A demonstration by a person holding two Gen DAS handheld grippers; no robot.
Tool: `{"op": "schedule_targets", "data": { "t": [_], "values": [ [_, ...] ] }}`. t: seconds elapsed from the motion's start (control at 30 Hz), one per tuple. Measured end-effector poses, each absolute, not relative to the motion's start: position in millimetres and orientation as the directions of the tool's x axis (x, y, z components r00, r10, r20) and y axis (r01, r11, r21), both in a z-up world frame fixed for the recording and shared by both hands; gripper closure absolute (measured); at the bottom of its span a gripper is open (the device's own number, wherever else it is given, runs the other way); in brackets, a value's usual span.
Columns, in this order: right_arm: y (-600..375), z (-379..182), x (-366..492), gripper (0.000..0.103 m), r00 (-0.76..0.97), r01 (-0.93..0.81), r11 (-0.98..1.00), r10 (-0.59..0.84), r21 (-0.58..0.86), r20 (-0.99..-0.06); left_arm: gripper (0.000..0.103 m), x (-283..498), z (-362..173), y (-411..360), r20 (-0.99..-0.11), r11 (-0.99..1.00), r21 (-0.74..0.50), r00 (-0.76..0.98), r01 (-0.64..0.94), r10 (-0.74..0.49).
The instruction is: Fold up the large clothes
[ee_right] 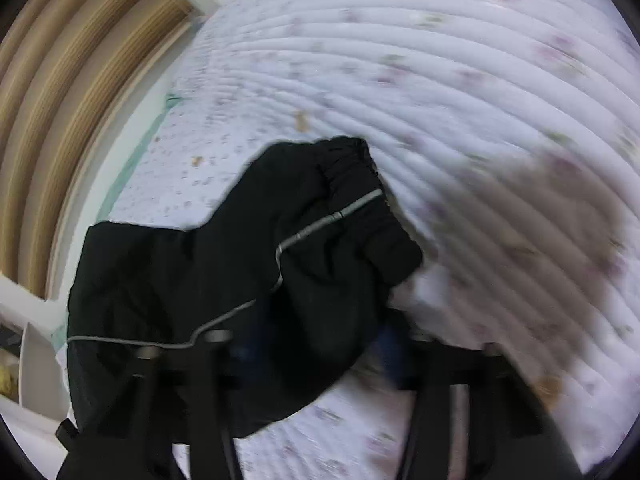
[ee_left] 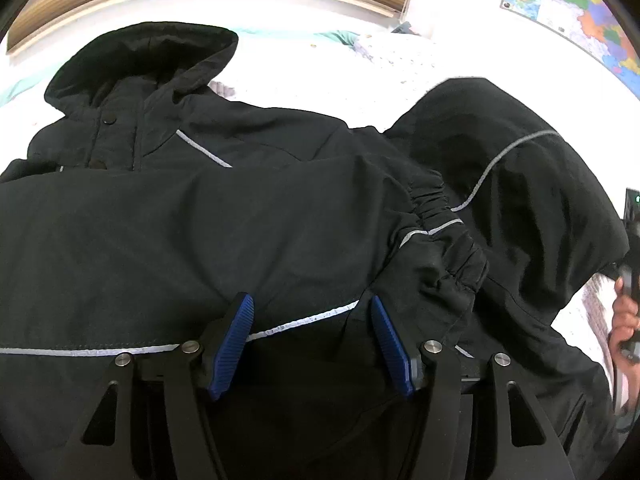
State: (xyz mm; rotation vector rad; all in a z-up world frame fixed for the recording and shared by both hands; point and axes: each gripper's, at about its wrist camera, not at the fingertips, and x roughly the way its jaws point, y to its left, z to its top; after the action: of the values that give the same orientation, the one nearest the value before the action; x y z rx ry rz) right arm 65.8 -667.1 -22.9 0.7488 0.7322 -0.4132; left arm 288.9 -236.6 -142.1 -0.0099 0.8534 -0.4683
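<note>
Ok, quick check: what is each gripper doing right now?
Left gripper: open, above the black jacket, gripping nothing.
Right gripper: blurred, sleeve draped over the fingers; cannot tell.

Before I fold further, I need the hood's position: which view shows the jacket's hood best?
The left wrist view: the hood lies open and sharp at the top of the black jacket on the bed. The right wrist view is blurred and shows only a sleeve, no hood.

Place: a bedroom in a home.
Bed: a white quilted bedspread (ee_right: 460,80) with a faint floral print covers the surface.
Wall: a coloured map (ee_left: 576,4) hangs beside it.
Woodwork: ridged wooden panelling (ee_right: 68,92) borders the bed.
</note>
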Motion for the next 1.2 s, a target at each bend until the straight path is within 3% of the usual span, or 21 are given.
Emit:
{"op": "schedule_targets", "data": {
  "t": [0.2, 0.3, 0.57, 0.8, 1.0, 1.2],
  "values": [
    [-635, 35, 43, 0.089, 0.599, 0.689, 0.716, -0.478, 0.111, -0.642, 0.040, 288, -142, -234, -0.719, 0.896, -0.197, 0.563, 0.399, -0.408],
    [-651, 37, 23, 0.089, 0.539, 0.749, 0.660, -0.552, 0.062, -0.637, 0.040, 288, -142, -234, -0.719, 0.895, -0.197, 0.562, 0.399, -0.409],
    [-682, 8, 0, 0.090, 0.530, 0.759, 0.640, -0.502, 0.118, -0.683, 0.040, 290, -142, -233, -0.714, 0.893, -0.202, 0.564, 0.401, -0.415],
    [-651, 39, 20, 0.090, 0.651, 0.643, 0.737, -0.383, 0.208, -0.655, 0.040, 294, -135, -234, -0.736, 0.892, -0.206, 0.536, 0.403, -0.413],
    [-549, 92, 64, 0.090, 0.735, 0.461, 0.866, -0.252, 0.192, -0.629, 0.040, 271, -74, -205, -0.734, 0.875, -0.197, 0.525, 0.442, -0.431],
    [-404, 122, 112, 0.090, 0.787, 0.243, 0.968, -0.158, 0.066, -0.597, 0.040, 227, -7, -127, -0.695, 0.920, -0.113, 0.632, 0.376, -0.343]
  ]
}}
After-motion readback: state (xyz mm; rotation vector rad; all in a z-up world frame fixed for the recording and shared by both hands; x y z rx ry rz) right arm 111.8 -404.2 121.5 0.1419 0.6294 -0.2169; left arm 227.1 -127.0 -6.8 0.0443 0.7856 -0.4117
